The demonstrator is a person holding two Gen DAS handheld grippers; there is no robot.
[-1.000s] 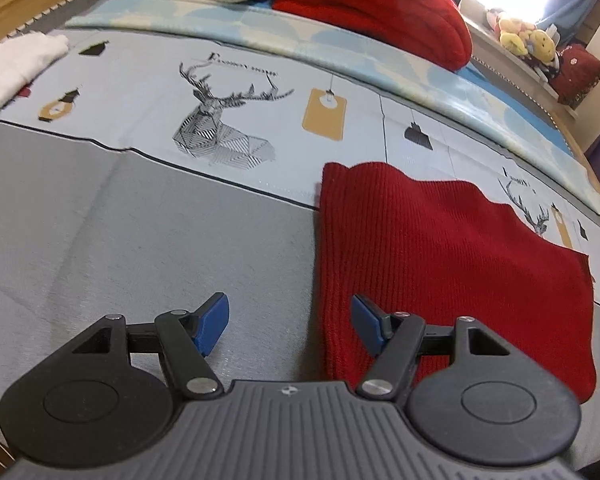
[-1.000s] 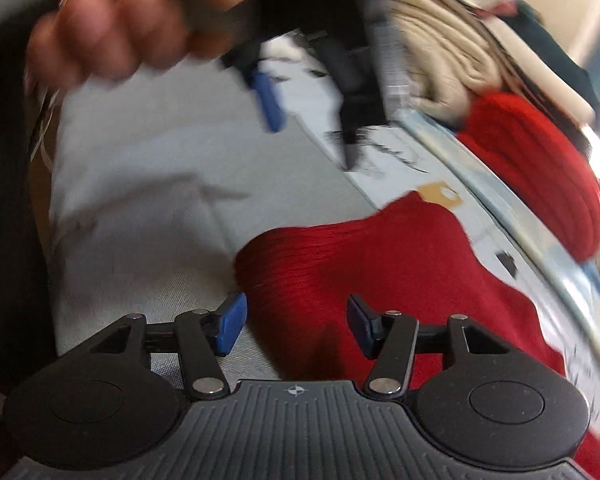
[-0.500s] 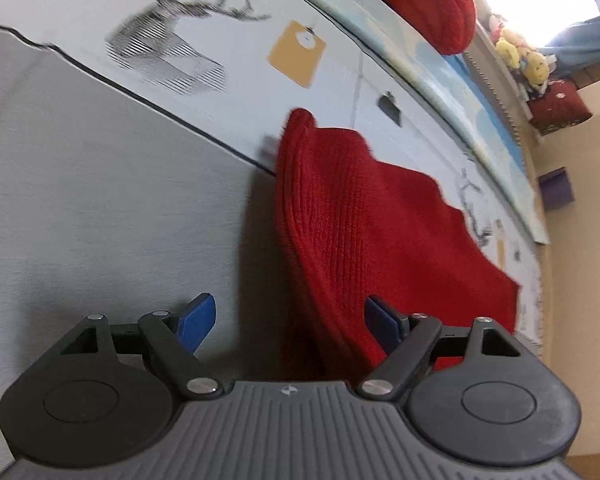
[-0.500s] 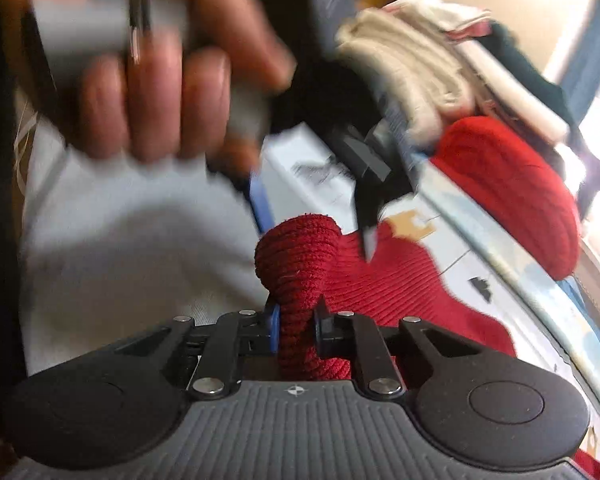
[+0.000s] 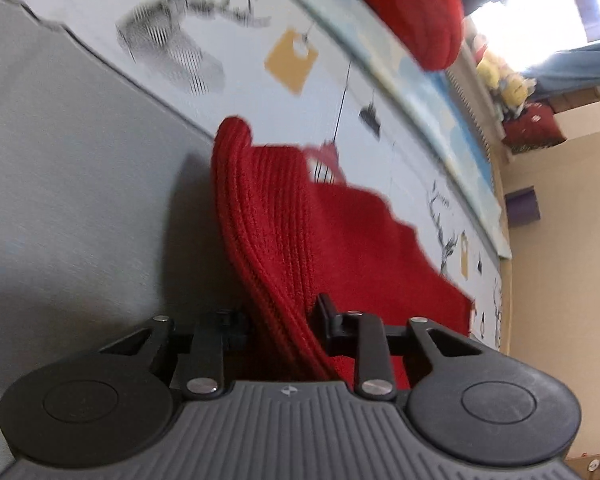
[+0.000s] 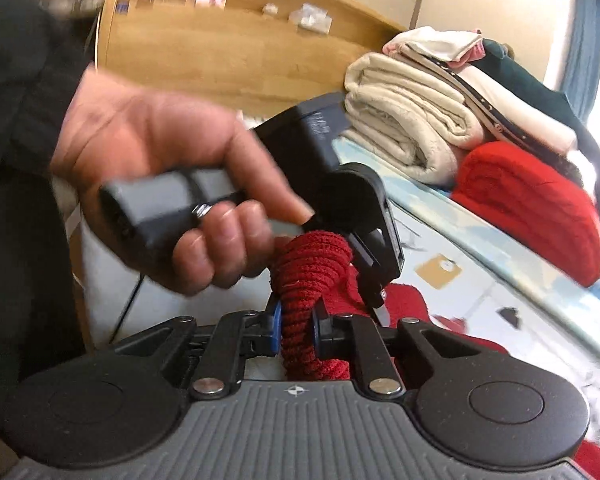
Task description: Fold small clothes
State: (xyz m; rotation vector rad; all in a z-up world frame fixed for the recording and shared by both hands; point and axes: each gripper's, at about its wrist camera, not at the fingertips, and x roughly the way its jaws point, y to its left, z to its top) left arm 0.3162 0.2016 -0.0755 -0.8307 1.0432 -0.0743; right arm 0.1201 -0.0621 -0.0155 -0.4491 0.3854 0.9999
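A small red knitted garment (image 5: 340, 248) lies partly lifted off the printed bed cover (image 5: 100, 184). My left gripper (image 5: 282, 324) is shut on its near edge, which rises as a fold between the jaws. My right gripper (image 6: 296, 326) is shut on a bunched corner of the same red garment (image 6: 312, 264) and holds it up off the bed. In the right wrist view the person's hand (image 6: 160, 184) holds the left gripper (image 6: 376, 300) just beyond, close to my right fingers.
A folded red knit (image 5: 412, 8) lies at the back of the bed. A stack of folded cream and white clothes (image 6: 420, 120) sits beside another view of it (image 6: 532, 204). A wooden headboard (image 6: 220, 56) stands behind. Plush toys (image 5: 504, 80) sit at the far corner.
Both grippers were open over the flat red garment a second ago. The right one shut on a corner first, then the left shut on the edge. Both have lifted the cloth.
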